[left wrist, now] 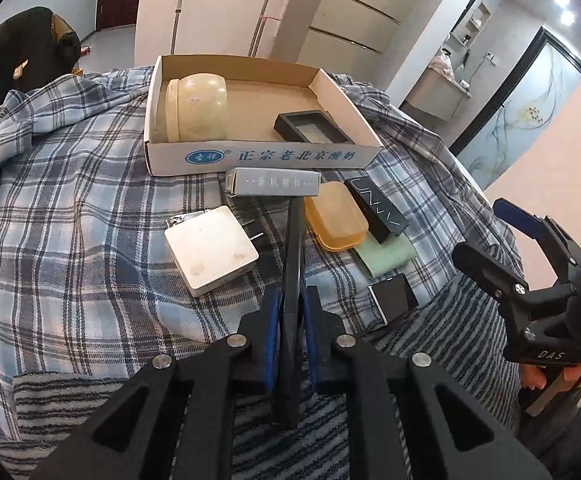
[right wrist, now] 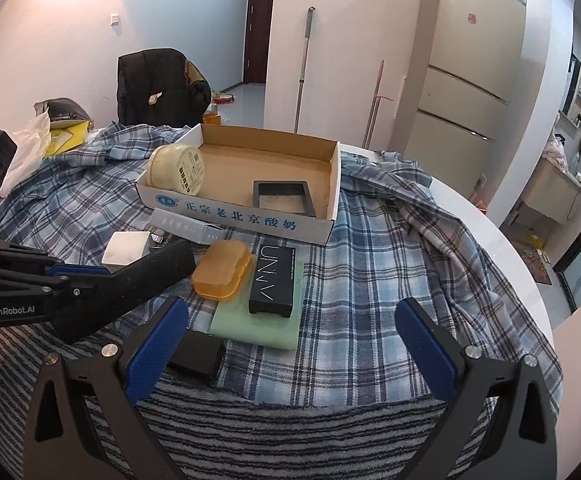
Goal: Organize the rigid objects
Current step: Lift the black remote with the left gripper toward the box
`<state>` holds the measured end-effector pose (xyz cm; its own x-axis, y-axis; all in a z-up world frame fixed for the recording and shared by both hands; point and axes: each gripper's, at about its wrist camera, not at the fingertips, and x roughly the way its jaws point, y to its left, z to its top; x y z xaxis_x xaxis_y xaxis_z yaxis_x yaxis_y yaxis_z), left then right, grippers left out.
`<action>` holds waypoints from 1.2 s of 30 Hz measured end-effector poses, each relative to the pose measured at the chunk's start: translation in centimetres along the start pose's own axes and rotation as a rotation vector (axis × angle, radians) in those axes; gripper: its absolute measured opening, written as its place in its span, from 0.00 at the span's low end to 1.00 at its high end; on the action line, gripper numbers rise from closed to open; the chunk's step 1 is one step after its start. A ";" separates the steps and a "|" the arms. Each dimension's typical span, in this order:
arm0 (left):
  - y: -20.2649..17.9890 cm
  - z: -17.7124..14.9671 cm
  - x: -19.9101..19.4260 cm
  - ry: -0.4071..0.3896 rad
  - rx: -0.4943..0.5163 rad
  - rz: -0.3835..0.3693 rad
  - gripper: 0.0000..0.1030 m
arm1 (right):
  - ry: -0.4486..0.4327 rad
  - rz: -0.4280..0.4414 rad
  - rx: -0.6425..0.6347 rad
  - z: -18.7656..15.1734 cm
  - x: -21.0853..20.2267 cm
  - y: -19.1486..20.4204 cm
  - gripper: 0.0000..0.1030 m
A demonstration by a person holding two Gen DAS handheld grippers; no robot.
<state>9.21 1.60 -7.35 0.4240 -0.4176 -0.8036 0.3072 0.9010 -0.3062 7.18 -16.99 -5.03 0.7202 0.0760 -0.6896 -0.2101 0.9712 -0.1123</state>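
My left gripper (left wrist: 292, 294) is shut on a long black bar (left wrist: 292, 248), which sticks out forward over the plaid cloth; the bar (right wrist: 142, 276) also shows in the right wrist view. My right gripper (right wrist: 290, 316) stands open, with nothing between its blue pads. An open cardboard box (left wrist: 258, 158) at the far side holds a cream jar (left wrist: 198, 108) lying on its side and a black frame tray (left wrist: 310, 126). In front of the box lie a grey carton (left wrist: 274, 182), a white charger (left wrist: 210, 248), an orange case (left wrist: 336, 216), a black box (left wrist: 376, 208) on a green pad (left wrist: 386, 258), and a small black box (left wrist: 394, 298).
A plaid shirt (right wrist: 390, 260) covers the round white table (right wrist: 510, 248), and a striped towel (right wrist: 290, 432) lies at the near edge. A chair with a dark jacket (right wrist: 150, 84) stands behind, with a fridge (right wrist: 470, 72) and mop handles further back. A yellow bag (right wrist: 66, 132) sits far left.
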 end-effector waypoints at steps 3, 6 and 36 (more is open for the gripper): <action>-0.4 -0.1 0.4 0.029 0.028 0.012 0.14 | 0.005 0.004 0.002 -0.1 0.3 0.1 1.00; -1.4 -0.3 1.1 0.045 0.068 0.050 0.14 | 0.012 0.008 0.000 -0.1 0.6 0.2 1.00; -2.2 -0.4 -2.3 -0.245 0.077 0.129 0.14 | 0.022 0.051 0.151 0.4 -0.2 0.5 1.00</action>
<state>7.19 0.65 -5.06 0.6543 -0.3248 -0.6829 0.2974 0.9408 -0.1625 7.25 -16.45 -4.64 0.6961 0.1226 -0.7075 -0.1428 0.9893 0.0309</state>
